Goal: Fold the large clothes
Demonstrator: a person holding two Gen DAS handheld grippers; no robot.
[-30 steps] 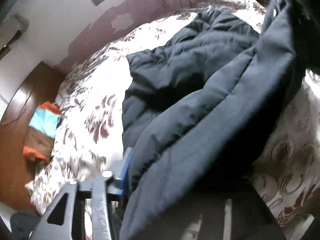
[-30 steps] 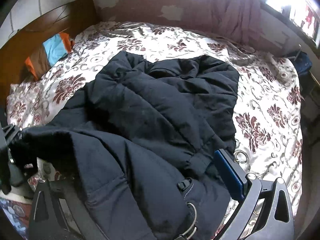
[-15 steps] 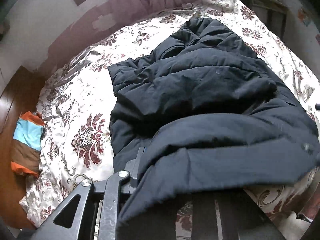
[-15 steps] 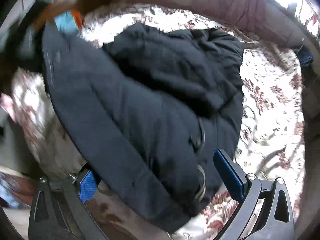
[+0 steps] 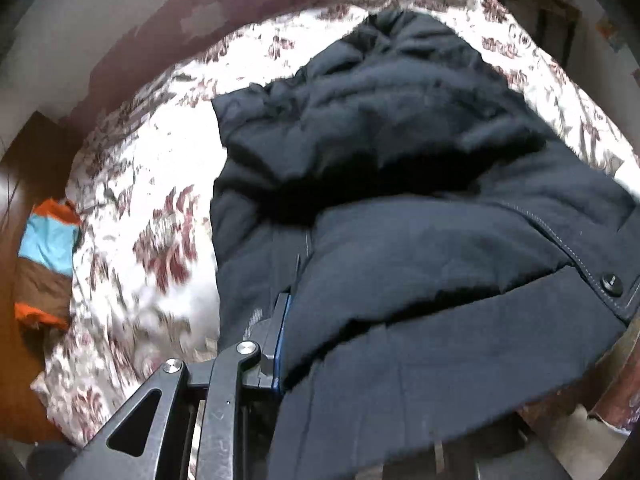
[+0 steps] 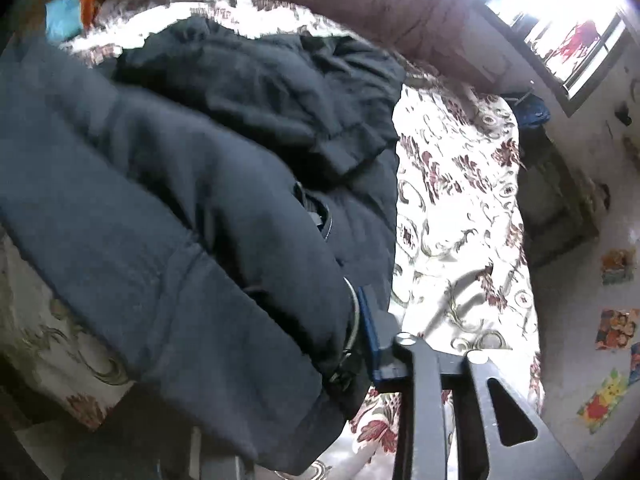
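A dark navy padded jacket (image 5: 380,152) lies crumpled on the floral bedspread (image 5: 132,208), its near hem pulled up toward me. My left gripper (image 5: 308,344) is shut on that hem. Only its left finger with the blue pad (image 5: 282,328) shows, because fabric hides the other. In the right wrist view the same jacket (image 6: 168,184) fills the left half. My right gripper (image 6: 348,340) is shut on the hem by a metal ring (image 6: 354,312). Its blue-padded right finger (image 6: 370,340) presses the cloth, and the left finger is buried.
A folded orange, blue and brown cloth (image 5: 44,256) lies by the wooden headboard (image 5: 24,152) at the left. A curtain (image 6: 400,12) and bright window (image 6: 560,20) sit beyond the bed. A dark cabinet (image 6: 556,200) stands right of the bedspread (image 6: 460,220).
The right gripper, wide open around the jacket before, has closed on its hem. The jacket's near edge has been drawn toward me and lifted. The left gripper kept its hold.
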